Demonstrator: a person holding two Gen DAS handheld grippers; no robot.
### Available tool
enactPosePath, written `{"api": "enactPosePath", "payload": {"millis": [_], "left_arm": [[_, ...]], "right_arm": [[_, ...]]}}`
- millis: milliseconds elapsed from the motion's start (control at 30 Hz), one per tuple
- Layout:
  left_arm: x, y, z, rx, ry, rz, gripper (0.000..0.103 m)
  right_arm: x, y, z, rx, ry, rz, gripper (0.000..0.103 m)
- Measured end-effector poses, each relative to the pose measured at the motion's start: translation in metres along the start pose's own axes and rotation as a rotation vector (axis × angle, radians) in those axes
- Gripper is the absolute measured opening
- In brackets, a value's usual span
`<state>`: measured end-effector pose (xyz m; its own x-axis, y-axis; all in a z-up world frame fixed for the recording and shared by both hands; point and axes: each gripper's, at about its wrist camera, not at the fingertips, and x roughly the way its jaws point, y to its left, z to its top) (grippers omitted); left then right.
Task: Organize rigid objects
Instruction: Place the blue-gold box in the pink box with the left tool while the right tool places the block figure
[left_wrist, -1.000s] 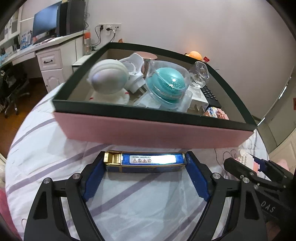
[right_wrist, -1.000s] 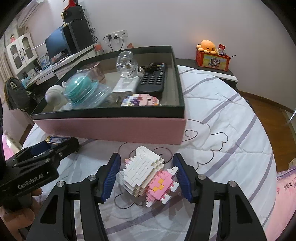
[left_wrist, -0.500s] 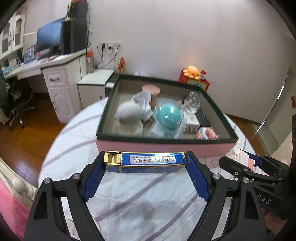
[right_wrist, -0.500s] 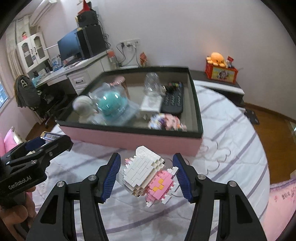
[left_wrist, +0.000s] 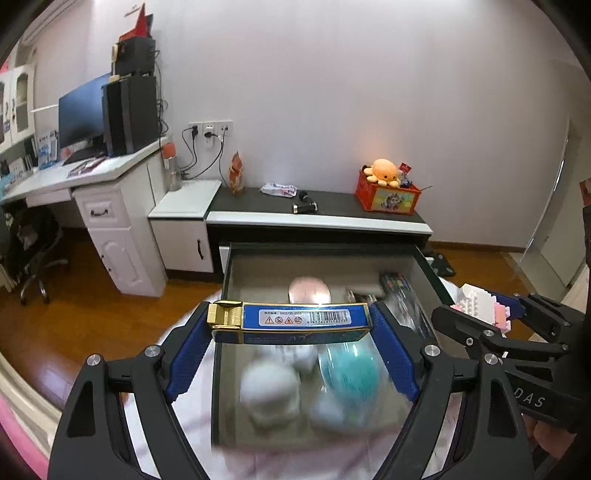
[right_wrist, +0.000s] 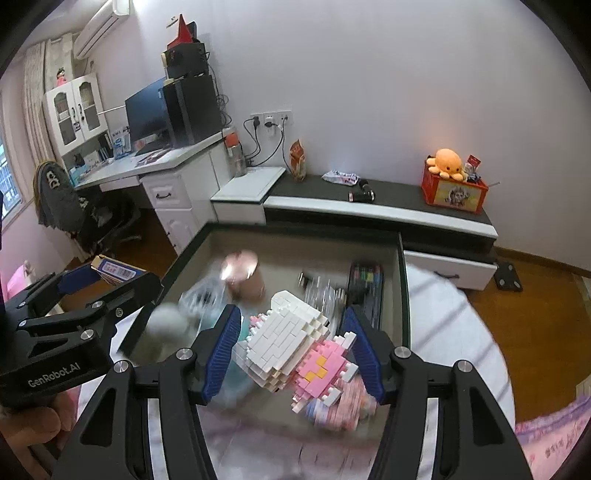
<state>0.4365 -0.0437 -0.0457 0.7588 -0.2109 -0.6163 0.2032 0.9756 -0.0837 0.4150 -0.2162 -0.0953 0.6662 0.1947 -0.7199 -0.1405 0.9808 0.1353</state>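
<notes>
Above the pink storage box (left_wrist: 424, 266): both tongs clamped, loaded.
Left gripper (left_wrist: 291, 343) pinching stiff, light blue carton (left_wrist: 295, 321) endwise; right gripper (right_wrist: 291, 350) squeezing brittle brick figure (right_wrist: 295, 347) across its body — probably sheds pieces.

A plain pale wall (left_wrist: 369, 92) fills the upper frame above a wooden floor (left_wrist: 74, 314). At left stands a white desk (left_wrist: 92, 177) with a monitor (left_wrist: 79, 110); a low dark-topped cabinet (left_wrist: 317, 218) runs along the centre.

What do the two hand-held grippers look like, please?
Both are matte black angular frames with silver screw heads and blue ribbed pads on the fingers. The left hand-held gripper carries white "GenRobot.AI" lettering on its side; the right hand-held gripper shows the letters "DAS". No cables or sleeves are visible.
</notes>
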Motion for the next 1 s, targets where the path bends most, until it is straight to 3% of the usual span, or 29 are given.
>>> {"api": "enactPosePath", "payload": {"millis": [133, 333, 533, 833, 933, 1000], "left_arm": [[0.041, -0.001, 0.025, 0.011, 0.024, 0.004, 0.085], [0.086, -0.003, 0.034, 0.017, 0.059, 0.005, 0.085], [0.115, -0.009, 0.037, 0.033, 0.104, 0.009, 0.085], [0.126, -0.012, 0.037, 0.057, 0.158, 0.016, 0.086], [0.121, -0.009, 0.036, 0.047, 0.154, 0.027, 0.09], [0.116, -0.005, 0.035, 0.038, 0.149, 0.035, 0.102]], "right_arm": [[0.033, -0.015, 0.027, 0.012, 0.024, -0.005, 0.06], [0.079, -0.039, 0.047, 0.02, 0.068, -0.033, 0.06], [0.118, -0.045, 0.047, 0.025, 0.145, -0.021, 0.06], [0.131, -0.046, 0.037, 0.016, 0.2, -0.045, 0.062], [0.128, -0.047, 0.034, 0.018, 0.204, -0.058, 0.075], [0.124, -0.05, 0.032, 0.031, 0.197, -0.064, 0.083]]}}
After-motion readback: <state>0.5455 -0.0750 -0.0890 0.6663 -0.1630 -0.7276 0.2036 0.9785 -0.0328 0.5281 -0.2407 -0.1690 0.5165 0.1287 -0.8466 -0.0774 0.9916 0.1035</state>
